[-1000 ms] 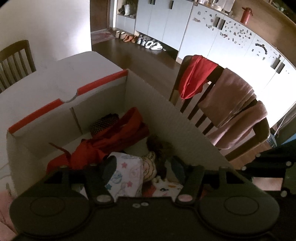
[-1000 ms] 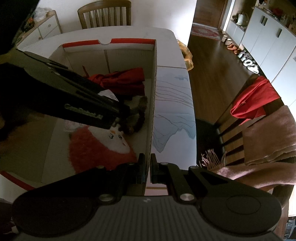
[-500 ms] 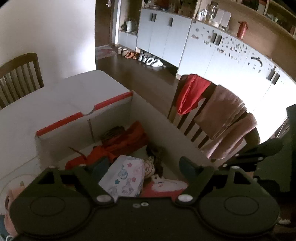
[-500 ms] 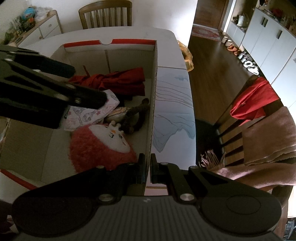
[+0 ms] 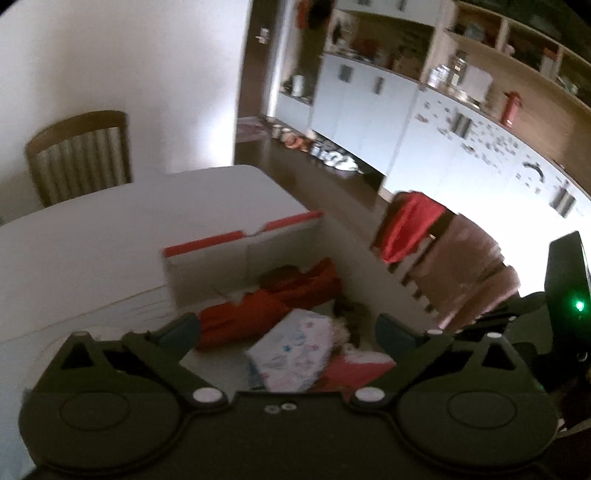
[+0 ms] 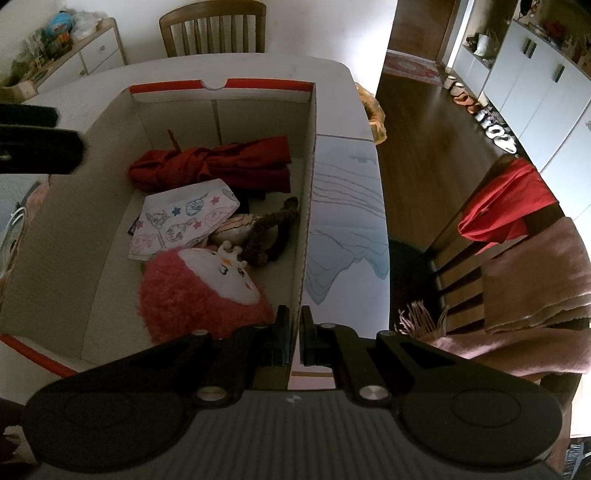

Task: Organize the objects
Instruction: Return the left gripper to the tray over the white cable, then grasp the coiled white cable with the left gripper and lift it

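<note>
An open cardboard box (image 6: 310, 177) with red-edged flaps stands on the white table. In it lie a red garment (image 6: 221, 166), a white patterned cloth (image 6: 184, 221), a doll with brown braids (image 6: 258, 229) and a pink plush toy (image 6: 199, 291). My right gripper (image 6: 293, 332) is shut on the box's right wall at its near end. My left gripper (image 5: 288, 328) is open and empty, raised above the box; it shows at the left edge of the right wrist view (image 6: 37, 147). The left wrist view shows the box (image 5: 240, 251), garment (image 5: 266, 310) and cloth (image 5: 291, 350).
A wooden chair (image 6: 517, 258) draped with red and pink cloths stands right of the table. Another chair (image 6: 214, 29) stands at the far end. A drawing sheet (image 6: 347, 221) lies on the table beside the box. A low cabinet (image 6: 74, 55) stands far left.
My left gripper has let go of the patterned cloth in the box, then risen and pulled back to the left. My right gripper has not moved.
</note>
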Tool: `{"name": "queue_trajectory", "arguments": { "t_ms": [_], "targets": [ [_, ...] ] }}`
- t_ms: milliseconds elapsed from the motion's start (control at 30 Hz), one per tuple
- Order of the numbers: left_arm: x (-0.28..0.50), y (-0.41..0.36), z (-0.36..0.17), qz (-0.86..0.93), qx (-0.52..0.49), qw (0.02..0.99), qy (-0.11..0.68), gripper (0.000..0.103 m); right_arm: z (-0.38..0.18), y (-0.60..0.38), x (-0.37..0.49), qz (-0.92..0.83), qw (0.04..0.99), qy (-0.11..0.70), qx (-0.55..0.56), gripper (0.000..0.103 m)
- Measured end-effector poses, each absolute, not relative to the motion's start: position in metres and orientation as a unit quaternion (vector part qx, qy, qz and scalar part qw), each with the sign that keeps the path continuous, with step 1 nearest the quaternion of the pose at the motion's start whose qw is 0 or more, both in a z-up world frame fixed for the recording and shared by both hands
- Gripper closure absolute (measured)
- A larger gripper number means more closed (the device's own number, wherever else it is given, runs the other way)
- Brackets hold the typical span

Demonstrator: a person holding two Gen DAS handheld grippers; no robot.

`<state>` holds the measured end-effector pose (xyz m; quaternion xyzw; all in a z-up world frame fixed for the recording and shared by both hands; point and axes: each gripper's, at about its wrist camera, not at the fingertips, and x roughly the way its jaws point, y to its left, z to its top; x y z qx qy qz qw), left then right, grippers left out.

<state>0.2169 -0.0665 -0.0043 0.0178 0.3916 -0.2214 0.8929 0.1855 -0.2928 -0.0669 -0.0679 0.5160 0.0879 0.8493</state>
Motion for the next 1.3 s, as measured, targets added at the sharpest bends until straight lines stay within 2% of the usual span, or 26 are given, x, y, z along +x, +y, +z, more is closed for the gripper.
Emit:
{"name": "queue_trajectory", "arguments": {
  "t_ms": [533,1067,1167,1300],
  "targets": [
    [0.196,0.067,-0.002,-0.052,-0.012,0.921,0.387,0.002,-0.065,-0.290,0.188,0.084,0.848,0.518,-0.073,0.098],
    [0.186,0.102,-0.089,0.012,-0.001,0.886,0.463,0.003,-0.070,-0.284,0.188,0.078,0.842,0.526,-0.087,0.098],
    [0.189,0.105,-0.099,0.017,0.004,0.883,0.469,0.008,-0.069,-0.284,0.188,0.076,0.842,0.527,-0.088,0.098],
    [0.189,0.110,-0.105,0.019,-0.004,0.879,0.476,0.020,-0.069,-0.283,0.188,0.075,0.842,0.528,-0.088,0.098]
  ]
}}
